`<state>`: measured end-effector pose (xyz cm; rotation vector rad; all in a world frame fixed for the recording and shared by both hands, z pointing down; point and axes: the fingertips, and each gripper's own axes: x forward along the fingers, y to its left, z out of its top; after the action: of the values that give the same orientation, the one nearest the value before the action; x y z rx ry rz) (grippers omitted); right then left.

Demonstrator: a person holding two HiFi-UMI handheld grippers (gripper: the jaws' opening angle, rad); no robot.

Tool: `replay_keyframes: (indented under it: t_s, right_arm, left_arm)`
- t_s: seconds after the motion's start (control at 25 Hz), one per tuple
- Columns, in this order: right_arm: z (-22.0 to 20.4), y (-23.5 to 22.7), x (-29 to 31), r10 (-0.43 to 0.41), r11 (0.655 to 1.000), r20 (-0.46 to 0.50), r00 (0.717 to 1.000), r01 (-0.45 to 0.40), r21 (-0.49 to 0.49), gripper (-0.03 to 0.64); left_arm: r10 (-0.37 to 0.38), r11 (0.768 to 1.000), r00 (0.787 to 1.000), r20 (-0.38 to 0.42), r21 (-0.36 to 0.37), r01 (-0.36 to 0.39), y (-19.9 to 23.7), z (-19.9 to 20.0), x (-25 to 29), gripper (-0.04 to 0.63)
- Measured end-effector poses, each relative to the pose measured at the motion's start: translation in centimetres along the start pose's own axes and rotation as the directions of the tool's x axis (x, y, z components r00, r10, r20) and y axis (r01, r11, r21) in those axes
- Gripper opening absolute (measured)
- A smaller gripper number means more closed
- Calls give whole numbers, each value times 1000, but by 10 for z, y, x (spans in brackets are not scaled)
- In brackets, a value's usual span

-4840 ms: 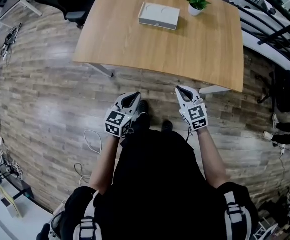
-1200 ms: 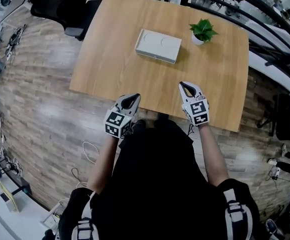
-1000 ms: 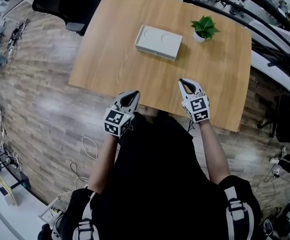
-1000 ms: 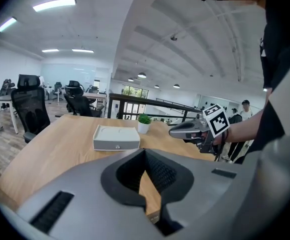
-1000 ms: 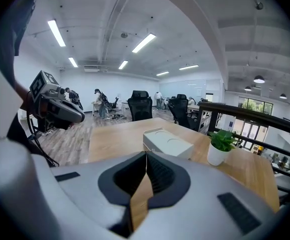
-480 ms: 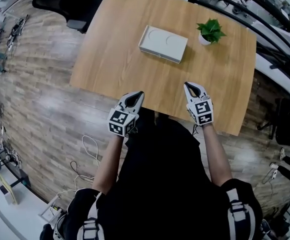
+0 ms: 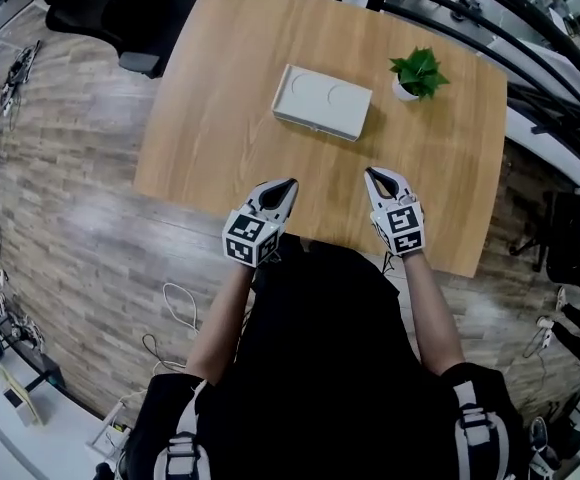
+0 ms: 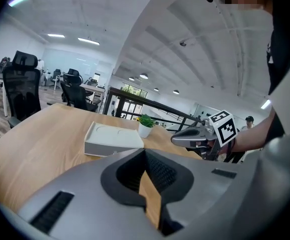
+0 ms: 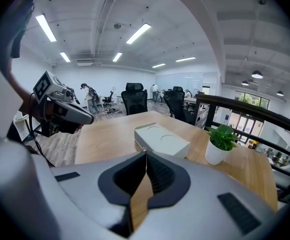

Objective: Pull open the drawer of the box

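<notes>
- Currently, both tools hover nearest us, above the near edge of the bench [image 7: 200, 128]. The left tool [image 7: 290, 183] and the right tool [image 7: 371, 174] each have their jaws fully together and carry nothing.
- We open the jaws of the working tool before it arrives at the box, since closed jaws cannot take hold of a drawer front.
- Only bare bench lies between the tools and the box, so we judge the approach free of obstruction. We bring the tool in low, level with the side of the box.
- The box [image 7: 322, 102] lies flat near the middle of the bench, well apart from both tools. Its drawer is shut as far as we can see.
- A long side wall of the box faces us. No pull or notch can be made out from here, so we locate it first.
- We steady the box body with one tool and draw the drawer straight out with the other. A light box will probably slide otherwise.
- Beyond the box, to its right, stands the potted plant [image 7: 416, 72]. We keep the right tool clear of it.
</notes>
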<state>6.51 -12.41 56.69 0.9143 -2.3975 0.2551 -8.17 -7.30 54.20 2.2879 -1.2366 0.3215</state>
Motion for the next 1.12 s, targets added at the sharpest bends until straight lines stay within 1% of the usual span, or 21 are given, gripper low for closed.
replay_keyframes:
  t_s: [0.16,0.28,0.36,0.6,0.68,0.84,1.04,1.12]
  right_arm:
    - [2,-5,9,-8,1000,-10,1000,8,18,25]
    - [0,-7,15,-9,1000,-25,1000,9,25,25]
    - [-1,-8,18,-10,999,-32,999,11,36,25]
    - [-1,-8,21,-11,999,-44,999,13,45,25]
    - [-1,-8,22,-10,999,-47,999,12,51,25]
    - [-3,-7,21,-3,998,-48,999,5,57,25]
    - [-17,-8,19,1,999,-80,997,3,54,25]
    - [-18,-9,18,0,998,-84,996,5,56,25]
  left_arm:
    - [-21,1000,1000,-17,3,21,10,6,16,21]
    - [-33,999,999,-35,28,34,18,8,28,21]
    - [-41,999,998,-49,29,42,23,7,34,21]
    - [-54,998,995,-81,-17,53,32,-7,45,21]
    - [-61,998,995,-78,-30,59,36,-10,50,22]
    - [-76,994,995,-71,-81,70,43,-15,61,23]
    - [-73,997,992,-106,-42,69,54,-26,76,23]
    - [-73,997,990,-122,-40,69,56,-30,82,23]
